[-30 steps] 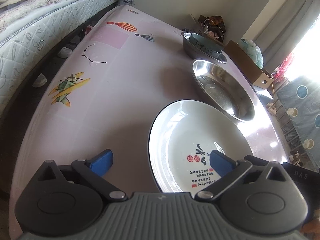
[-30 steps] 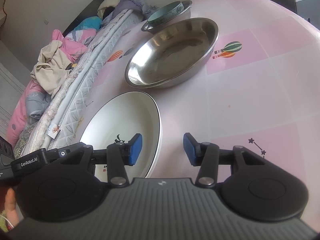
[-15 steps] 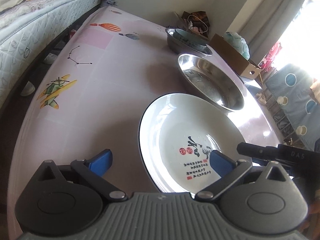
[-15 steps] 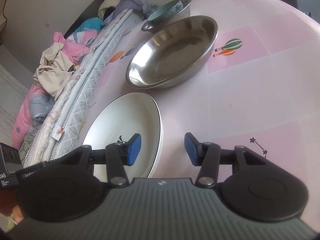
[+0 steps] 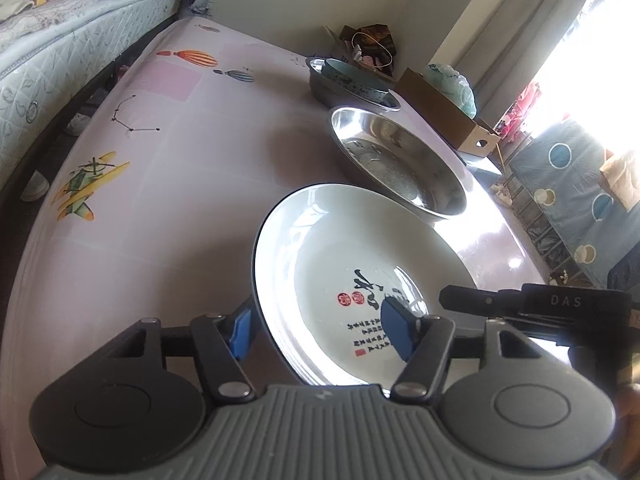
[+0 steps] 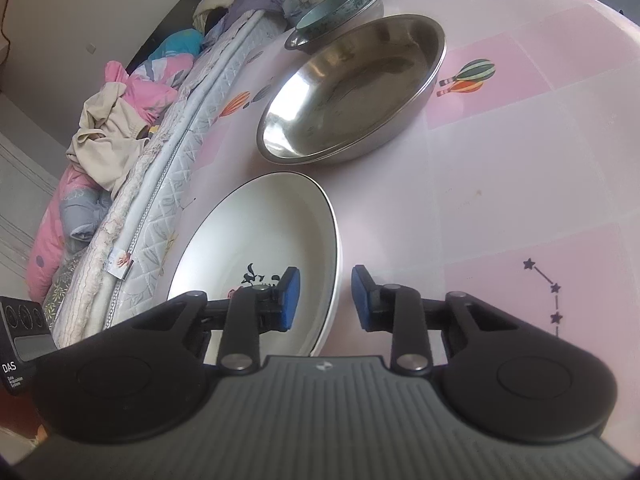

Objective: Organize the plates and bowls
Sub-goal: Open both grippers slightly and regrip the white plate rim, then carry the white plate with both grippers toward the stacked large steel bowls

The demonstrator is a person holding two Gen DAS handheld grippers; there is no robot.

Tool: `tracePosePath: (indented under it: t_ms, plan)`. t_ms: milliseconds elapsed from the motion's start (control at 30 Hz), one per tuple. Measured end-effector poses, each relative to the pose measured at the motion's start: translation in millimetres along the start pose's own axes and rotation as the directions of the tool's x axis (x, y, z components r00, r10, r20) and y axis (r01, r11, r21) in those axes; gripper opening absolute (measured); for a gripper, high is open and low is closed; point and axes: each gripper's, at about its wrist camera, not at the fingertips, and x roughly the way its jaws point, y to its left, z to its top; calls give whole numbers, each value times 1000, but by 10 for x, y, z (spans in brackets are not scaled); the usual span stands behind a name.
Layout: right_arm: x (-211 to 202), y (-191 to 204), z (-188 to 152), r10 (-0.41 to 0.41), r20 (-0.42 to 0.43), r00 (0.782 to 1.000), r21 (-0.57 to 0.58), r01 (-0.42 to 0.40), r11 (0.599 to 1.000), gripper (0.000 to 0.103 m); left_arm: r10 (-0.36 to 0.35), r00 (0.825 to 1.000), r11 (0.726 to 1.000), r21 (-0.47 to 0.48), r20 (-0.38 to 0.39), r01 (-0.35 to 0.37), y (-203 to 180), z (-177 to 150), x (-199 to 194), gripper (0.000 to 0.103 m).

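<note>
Both grippers are working the same white plate (image 5: 320, 264) from opposite sides, on a pink table (image 5: 168, 208) printed with balloons and stars.

The left gripper (image 5: 322, 334) has the plate's near-left rim between its blue pads: one pad (image 5: 240, 330) sits outside the rim over the table, the other (image 5: 396, 334) over the painted black and red characters inside. Its jaws are closing, but a clear gap remains on the inner side, so nothing is pinched yet.

The right gripper (image 6: 326, 300) straddles the plate's opposite rim (image 6: 332, 248), with its left pad (image 6: 290, 298) over the plate's inside and its right pad (image 6: 362, 304) outside over the table. Its jaws are closing too, and a narrow gap still shows on each side of the rim.

Beyond both sets of fingers, just past the plate, sits a wide steel bowl (image 5: 396, 164). Farther still, a smaller steel bowl (image 5: 320, 88) holds a teal ceramic bowl (image 5: 356, 80).
</note>
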Motion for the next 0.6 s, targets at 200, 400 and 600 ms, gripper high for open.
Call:
tracePosePath:
  t_ms: [200, 400, 600]
  plan:
    - [42, 73, -12, -13, 2, 1000, -23, 13, 1000, 23, 55, 998, 998, 41, 20, -56, -17, -22, -3, 50]
    - [63, 236, -56, -78, 25, 997, -128, 80, 989, 22, 129, 991, 987, 93, 47, -133, -65, -25, 19, 42]
    - [84, 413, -140, -166, 69, 984, -268, 178, 947, 22, 179, 982, 970, 154, 62, -186, -126, -47, 34, 37]
